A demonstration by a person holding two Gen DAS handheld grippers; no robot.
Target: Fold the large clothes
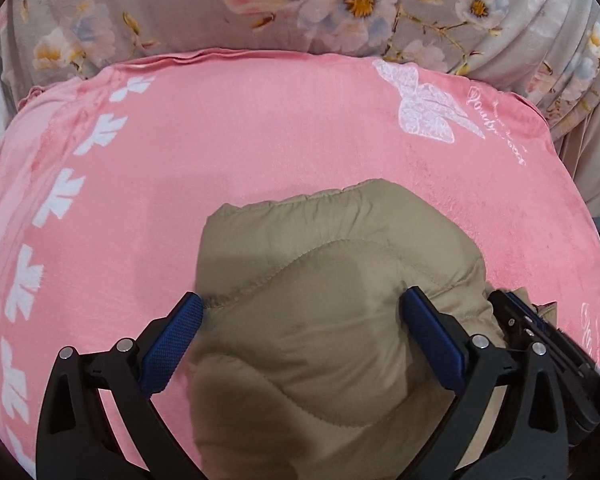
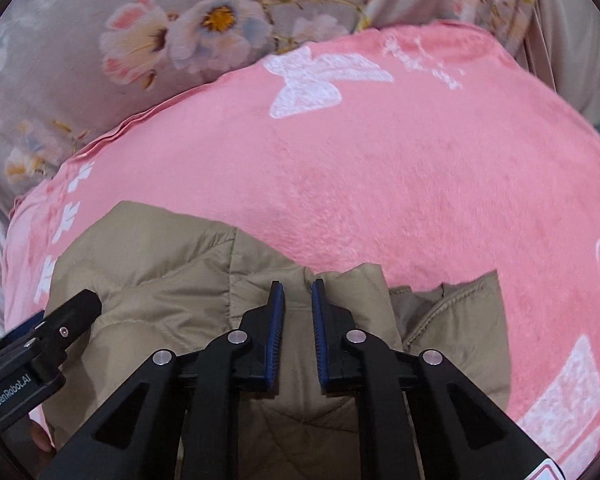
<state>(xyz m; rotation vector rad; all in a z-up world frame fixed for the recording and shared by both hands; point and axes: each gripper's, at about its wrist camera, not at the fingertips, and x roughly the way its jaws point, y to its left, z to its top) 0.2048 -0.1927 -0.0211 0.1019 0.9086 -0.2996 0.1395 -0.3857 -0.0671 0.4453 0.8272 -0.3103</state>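
Note:
A tan quilted puffer jacket [image 1: 324,280] lies bunched on a pink blanket [image 1: 240,140]. My left gripper [image 1: 302,304] is open, its blue pads spread wide on either side of a padded fold of the jacket. In the right wrist view the jacket [image 2: 160,280] lies low and left. My right gripper [image 2: 298,286] has its jaws close together with a narrow gap, over the jacket's edge; I cannot tell whether fabric is pinched between them. The left gripper's body [image 2: 40,344] shows at the left of the right wrist view.
The pink blanket [image 2: 420,180] has white butterfly and leaf prints. Behind it is grey floral bedding [image 1: 300,4], also in the right wrist view [image 2: 180,32]. The right gripper's body [image 1: 540,332] sits just right of the jacket.

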